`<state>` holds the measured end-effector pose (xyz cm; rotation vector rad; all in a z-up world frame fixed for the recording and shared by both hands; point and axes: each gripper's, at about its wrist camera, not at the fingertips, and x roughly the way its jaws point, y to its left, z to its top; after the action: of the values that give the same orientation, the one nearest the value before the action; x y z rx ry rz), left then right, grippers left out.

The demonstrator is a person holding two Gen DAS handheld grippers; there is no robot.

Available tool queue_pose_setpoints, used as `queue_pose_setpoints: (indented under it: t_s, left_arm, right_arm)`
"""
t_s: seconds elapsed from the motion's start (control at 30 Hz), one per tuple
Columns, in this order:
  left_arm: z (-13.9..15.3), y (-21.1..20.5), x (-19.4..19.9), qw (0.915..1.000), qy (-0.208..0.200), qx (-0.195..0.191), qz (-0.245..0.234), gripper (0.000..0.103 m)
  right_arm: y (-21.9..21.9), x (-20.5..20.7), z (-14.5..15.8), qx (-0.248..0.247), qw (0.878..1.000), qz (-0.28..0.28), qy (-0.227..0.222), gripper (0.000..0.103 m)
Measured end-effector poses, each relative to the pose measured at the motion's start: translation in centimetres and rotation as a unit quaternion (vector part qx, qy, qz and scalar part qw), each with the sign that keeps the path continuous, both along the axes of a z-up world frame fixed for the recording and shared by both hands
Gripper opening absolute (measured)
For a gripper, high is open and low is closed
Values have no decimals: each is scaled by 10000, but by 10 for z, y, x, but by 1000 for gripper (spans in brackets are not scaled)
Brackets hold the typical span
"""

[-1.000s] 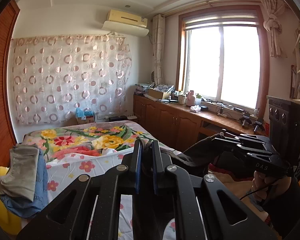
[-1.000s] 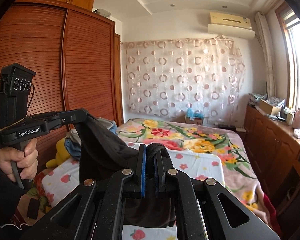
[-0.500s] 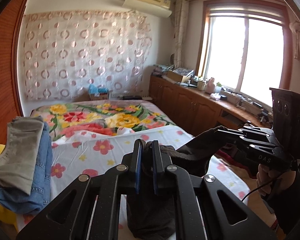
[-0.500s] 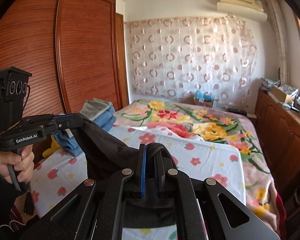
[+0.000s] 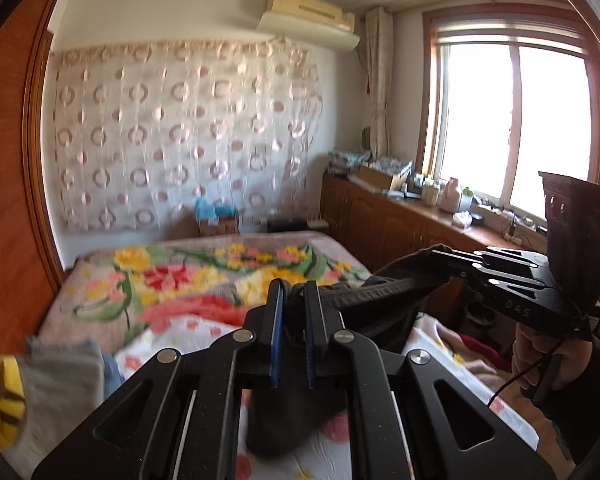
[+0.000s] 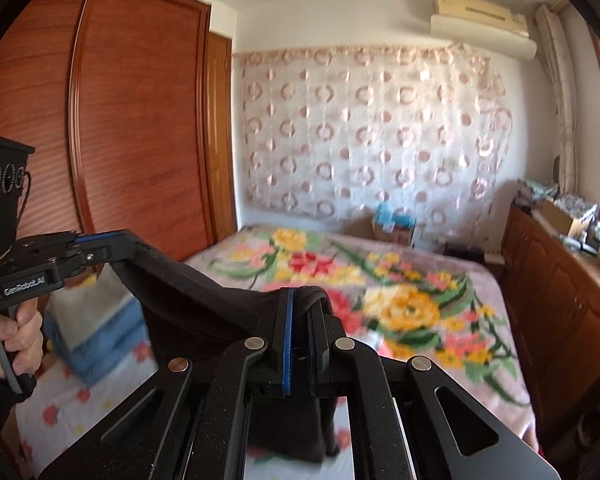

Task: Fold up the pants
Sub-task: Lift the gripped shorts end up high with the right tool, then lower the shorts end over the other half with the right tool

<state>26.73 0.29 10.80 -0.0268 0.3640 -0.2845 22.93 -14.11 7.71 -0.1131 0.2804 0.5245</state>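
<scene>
Now carry the pants [image 5: 384,300] level over the bed [image 6: 400,280].
Both jaws are nearly shut, pinching the waistband held above the bed; keep the left gripper [image 5: 292,312] and right gripper [image 6: 300,316] equally high, band taut.

The left gripper [image 5: 291,300] sits at lower centre of its view, jaws pinched nearly together. The right gripper [image 6: 302,308] is likewise clamped. Each hand [image 6: 14,336] grips its handle at the frame edge.
</scene>
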Motion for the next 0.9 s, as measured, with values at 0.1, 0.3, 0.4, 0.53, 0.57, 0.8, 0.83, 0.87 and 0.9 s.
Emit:
queue_pose_setpoints:
  t_s: [0.1, 0.3, 0.4, 0.53, 0.57, 0.8, 0.83, 0.87, 0.9]
  left_arm:
    - [4, 1, -10, 9999, -123, 88, 27, 10]
    - [-52, 5, -39, 9985, 447, 312, 31, 10]
    - [-83, 4, -51, 9959, 851, 312, -7, 10]
    - [-110, 1, -70, 9925, 1177, 339, -55, 10]
    - [-114, -1, -75, 9921, 1200, 363, -54, 10]
    - [-138, -10, -94, 9883, 1467, 413, -103, 10]
    - [-142, -8, -97, 9878, 1501, 395, -108, 10]
    - [-146, -9, -100, 9873, 1538, 389, -107, 10]
    - [-150, -9, -104, 9868, 1567, 397, -95, 10]
  right_arm:
    - [4, 0, 22, 92, 9998, -15, -158, 5]
    - [15, -22, -15, -131, 9993, 108, 326, 5]
    - [22, -35, -45, -333, 9963, 156, 771, 5]
    - [24, -44, -48, -453, 9917, 197, 1184, 5]
    - [25, -43, -45, -462, 9907, 203, 1263, 5]
    - [24, -49, -42, -434, 9855, 152, 1635, 5]
    - [25, -48, -44, -426, 9847, 140, 1682, 5]
    - [24, -49, -47, -414, 9842, 131, 1717, 5]
    - [24, -47, -55, -391, 9835, 130, 1759, 5]
